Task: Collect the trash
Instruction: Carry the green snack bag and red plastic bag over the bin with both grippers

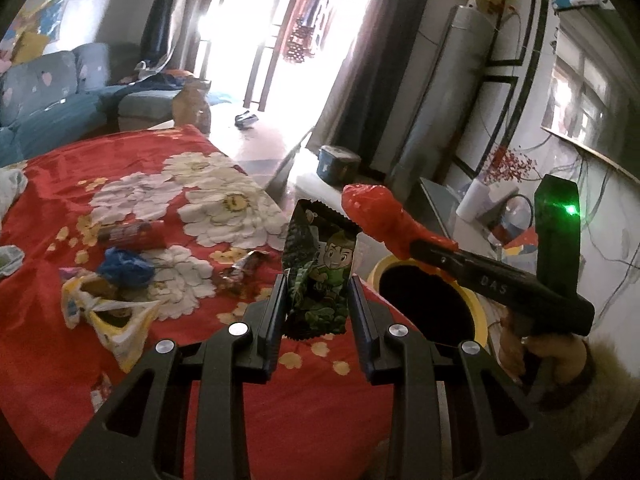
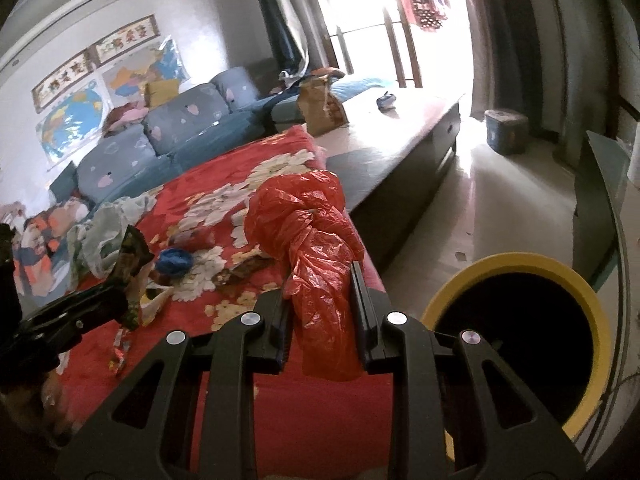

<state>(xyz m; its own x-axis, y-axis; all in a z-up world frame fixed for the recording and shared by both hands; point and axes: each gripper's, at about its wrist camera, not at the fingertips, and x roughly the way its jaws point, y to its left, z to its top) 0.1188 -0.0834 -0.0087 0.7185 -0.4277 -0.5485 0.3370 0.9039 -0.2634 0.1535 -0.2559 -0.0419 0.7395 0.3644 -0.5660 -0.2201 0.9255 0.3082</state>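
My left gripper [image 1: 318, 292] is shut on a green cartoon snack wrapper [image 1: 320, 268], held upright above the red flowered cloth [image 1: 80, 360]. My right gripper [image 2: 322, 300] is shut on a crumpled red plastic bag [image 2: 316, 232]; in the left wrist view the bag [image 1: 376, 212] hangs over the yellow-rimmed bin [image 1: 478, 304]. The bin [image 2: 516, 268] stands on the floor to the right of the table edge. The left gripper with its wrapper [image 2: 134, 256] shows at the left of the right wrist view.
More trash lies on the cloth: a blue wad [image 1: 126, 266], a torn yellow-white packet [image 1: 106, 312], a brown wrapper [image 1: 244, 266], a red packet [image 1: 134, 234], white bags [image 2: 104, 232]. A blue sofa [image 2: 168, 136], a low platform [image 2: 400, 128] and a blue-grey tub [image 2: 506, 130] lie beyond.
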